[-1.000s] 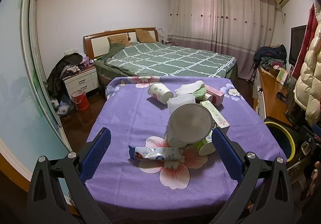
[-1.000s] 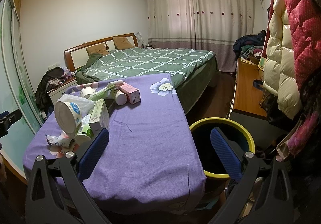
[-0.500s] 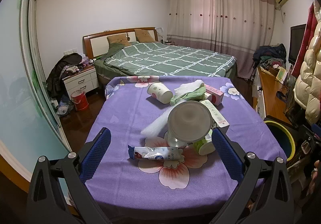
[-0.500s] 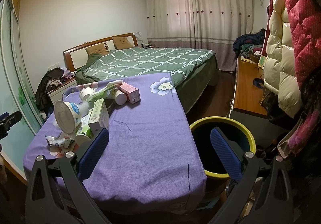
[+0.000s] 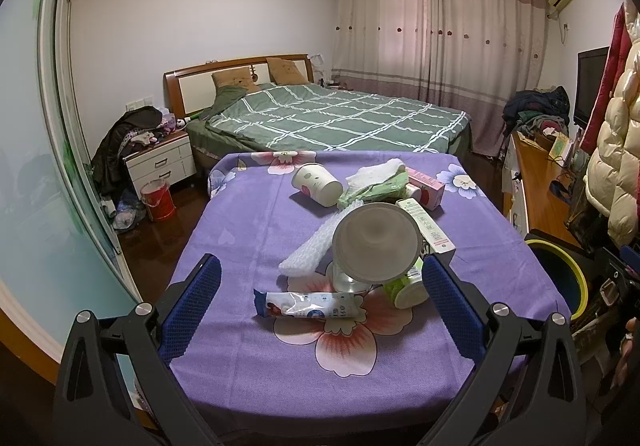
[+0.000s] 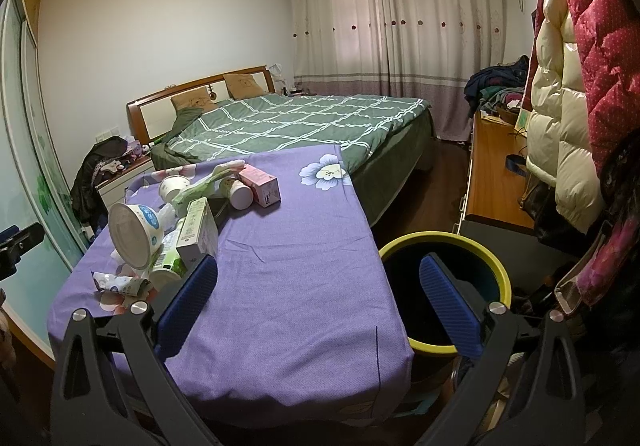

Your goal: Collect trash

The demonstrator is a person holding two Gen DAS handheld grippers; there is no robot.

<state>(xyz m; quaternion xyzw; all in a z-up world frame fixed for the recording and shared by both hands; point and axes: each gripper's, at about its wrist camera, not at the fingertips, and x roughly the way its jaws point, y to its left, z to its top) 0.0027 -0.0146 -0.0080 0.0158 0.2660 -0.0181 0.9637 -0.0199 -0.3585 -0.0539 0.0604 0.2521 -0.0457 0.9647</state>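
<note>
Trash is heaped on the purple flowered tablecloth (image 5: pixel 248 230): a tipped white bowl (image 5: pixel 376 244), a flat snack wrapper (image 5: pixel 310 305), a white foam strip (image 5: pixel 310 252), a paper cup (image 5: pixel 318 184), a pink box (image 5: pixel 428 186) and a green-white carton (image 5: pixel 426 224). My left gripper (image 5: pixel 320 300) is open, hovering at the table's near edge in front of the wrapper. My right gripper (image 6: pixel 318 304) is open over the table's right corner, beside the yellow-rimmed bin (image 6: pixel 444 252). The right wrist view shows the same bowl (image 6: pixel 134 234), carton (image 6: pixel 198 230) and pink box (image 6: pixel 260 186).
A bed with a green checked cover (image 5: pixel 340 118) stands behind the table. A white nightstand (image 5: pixel 160 164) and a red bucket (image 5: pixel 157 200) are at the left. A wooden desk (image 6: pixel 496 174) and hanging padded coats (image 6: pixel 568 86) line the right side.
The white foam piece that stood behind the bowl has fallen and now lies flat on the cloth, left of the bowl. Both grippers have hardly moved.
</note>
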